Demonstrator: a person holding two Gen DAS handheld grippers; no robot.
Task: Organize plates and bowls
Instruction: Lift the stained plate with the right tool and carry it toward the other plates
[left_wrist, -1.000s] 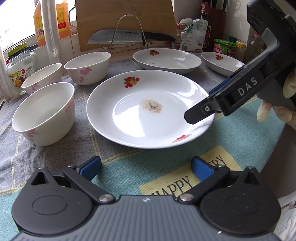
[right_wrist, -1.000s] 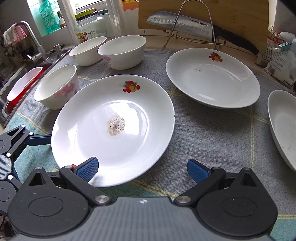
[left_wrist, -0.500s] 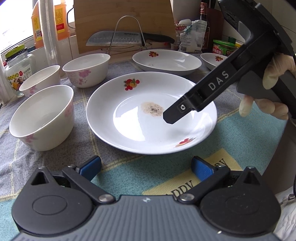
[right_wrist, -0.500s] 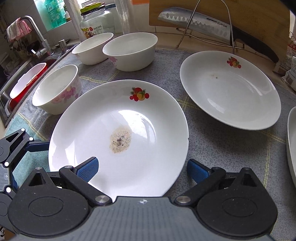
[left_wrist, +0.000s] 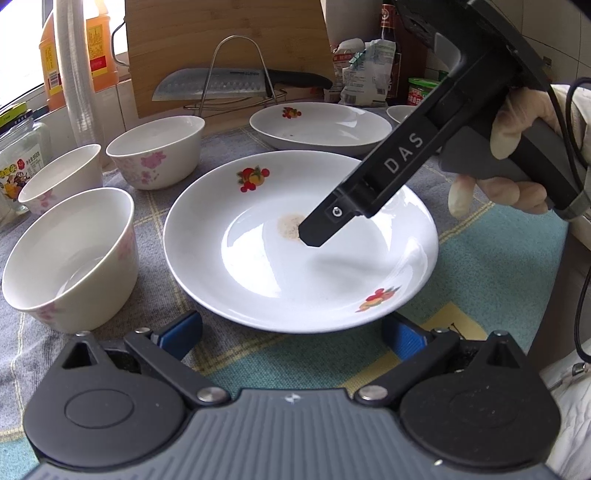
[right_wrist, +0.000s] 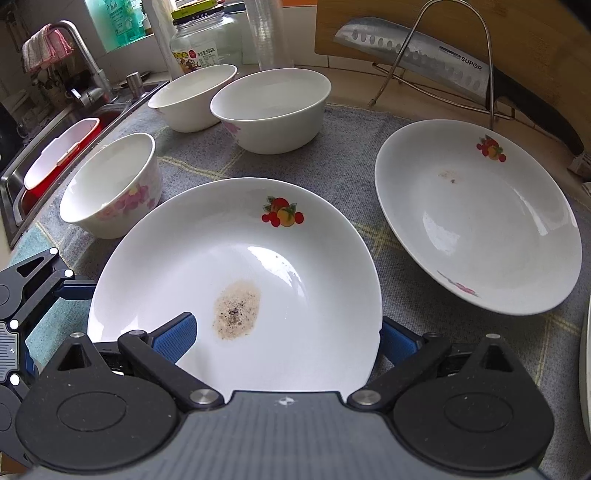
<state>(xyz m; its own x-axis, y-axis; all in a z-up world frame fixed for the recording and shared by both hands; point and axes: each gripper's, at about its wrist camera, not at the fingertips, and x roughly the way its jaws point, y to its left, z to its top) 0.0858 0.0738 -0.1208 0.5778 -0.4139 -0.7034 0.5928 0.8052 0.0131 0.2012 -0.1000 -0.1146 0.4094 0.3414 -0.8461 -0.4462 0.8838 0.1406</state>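
Kitchen tabletop (left_wrist: 221, 354) under a checked cloth, plates and bowls spread across it.
Nearest, the left hand-held gripper (left_wrist: 291, 334) has its jaws spread at the near rim of the stained plate (left_wrist: 258, 266); the right hand-held gripper (right_wrist: 286, 338) hangs over that plate's rim, jaws also spread, pinching nothing. Three bowls (right_wrist: 110, 188) stand at ten o'clock, a second plate (right_wrist: 480, 221) at two o'clock, a knife (right_wrist: 417, 55) on a rack beyond.
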